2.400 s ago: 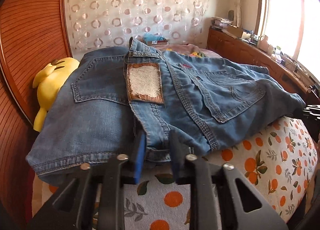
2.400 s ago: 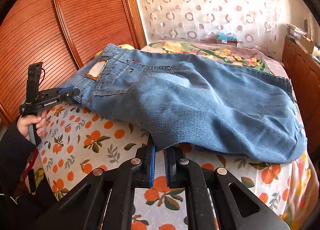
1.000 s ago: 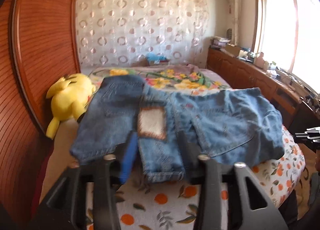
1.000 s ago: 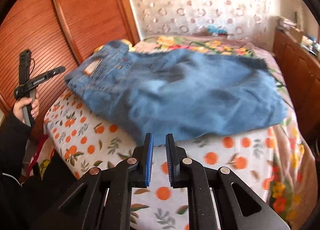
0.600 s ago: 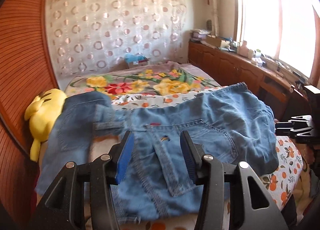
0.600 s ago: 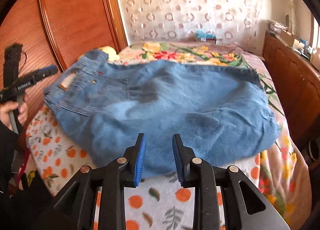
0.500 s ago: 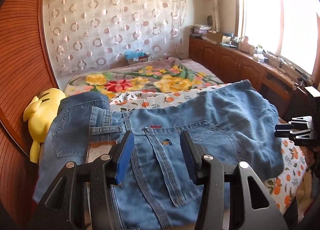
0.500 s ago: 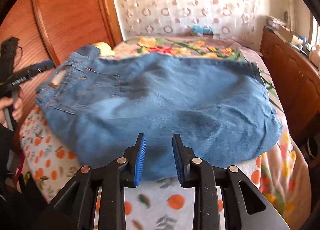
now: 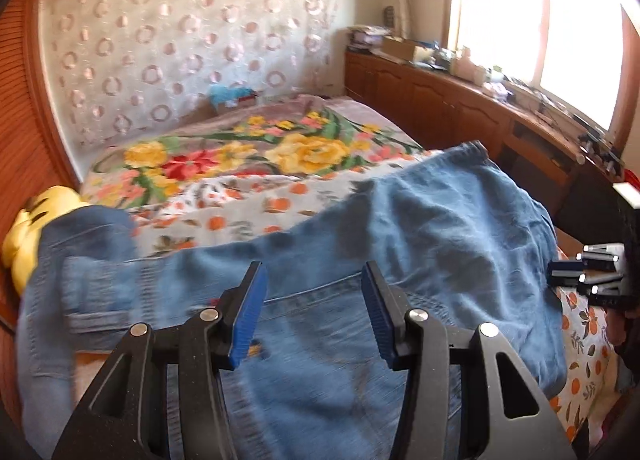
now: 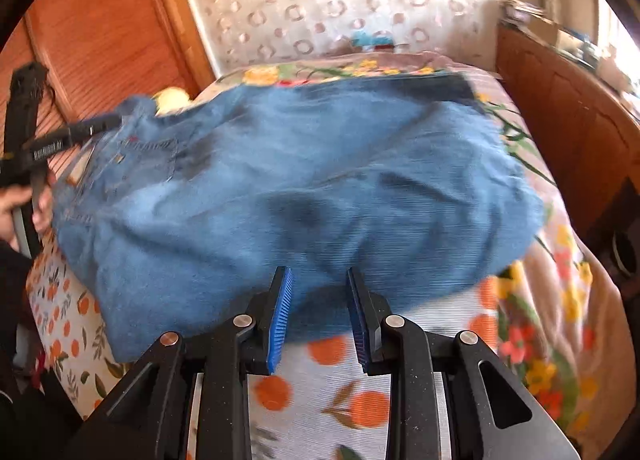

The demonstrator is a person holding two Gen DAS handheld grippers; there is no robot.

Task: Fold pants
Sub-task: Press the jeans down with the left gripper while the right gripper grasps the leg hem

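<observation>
A pair of blue jeans (image 9: 420, 244) lies folded on the bed, waistband at the left and legs to the right; it fills the middle of the right wrist view (image 10: 304, 187). My left gripper (image 9: 312, 312) is open and empty, hovering over the waist end. My right gripper (image 10: 318, 312) is open and empty at the near edge of the folded legs. The left gripper also shows at the left of the right wrist view (image 10: 96, 125), the right gripper at the right of the left wrist view (image 9: 580, 272).
The bed has an orange-print sheet (image 10: 332, 388) and a floral blanket (image 9: 256, 151). A yellow plush toy (image 9: 24, 227) lies by the wooden wardrobe (image 10: 100, 31). A wooden cabinet (image 9: 440, 99) with clutter runs along the right under the window.
Both grippers let go of the jeans, opened and pulled back, then moved in over the fabric again. The jeans now lie loose on the bed.
</observation>
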